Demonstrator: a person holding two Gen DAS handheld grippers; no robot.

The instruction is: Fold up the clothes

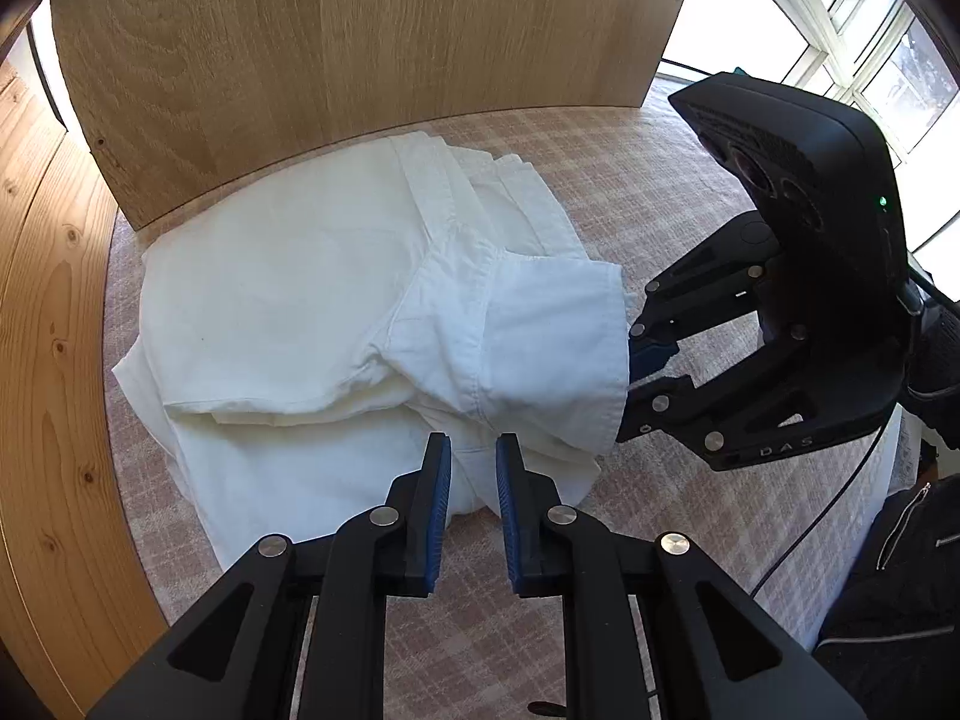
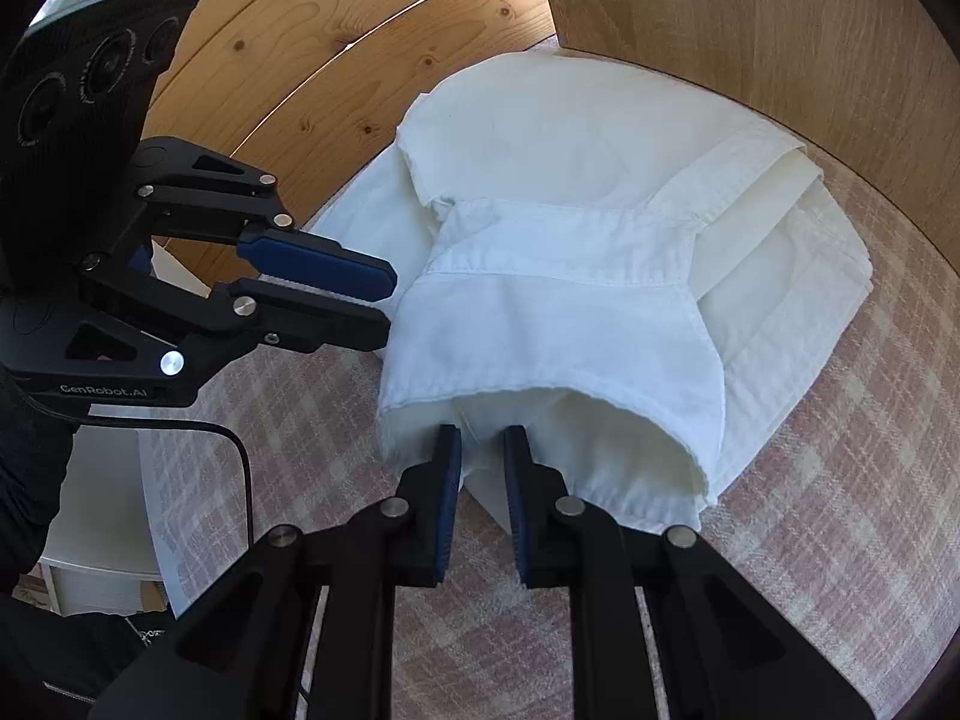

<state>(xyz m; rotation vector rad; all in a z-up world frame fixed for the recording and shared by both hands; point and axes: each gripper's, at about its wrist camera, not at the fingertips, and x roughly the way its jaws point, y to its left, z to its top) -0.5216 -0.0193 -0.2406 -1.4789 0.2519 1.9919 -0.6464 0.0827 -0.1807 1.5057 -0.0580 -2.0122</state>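
- A white shirt (image 1: 336, 312), partly folded, lies on a plaid-covered bed (image 1: 648, 180) beside a wooden panel (image 1: 360, 30).
- Left gripper (image 1: 474, 450): jaws nearly closed, nipping the hem.
- Right gripper (image 2: 483, 441): jaws pinching the sleeve cuff.
- Risk: thin pinches may slip, letting the fold collapse.

We hold both grippers tilted steeply downward. Our left gripper (image 1: 474, 468) has its 2 fingers set to a narrow gap, blue pads (image 1: 443, 492) facing each other. Our right gripper (image 2: 483, 450) is just as narrow. Seen from the left wrist, the right one reaches in from 3 o'clock. Seen from the right wrist, the left one enters from 9 o'clock, with a black sleeve (image 2: 27, 450) behind it.
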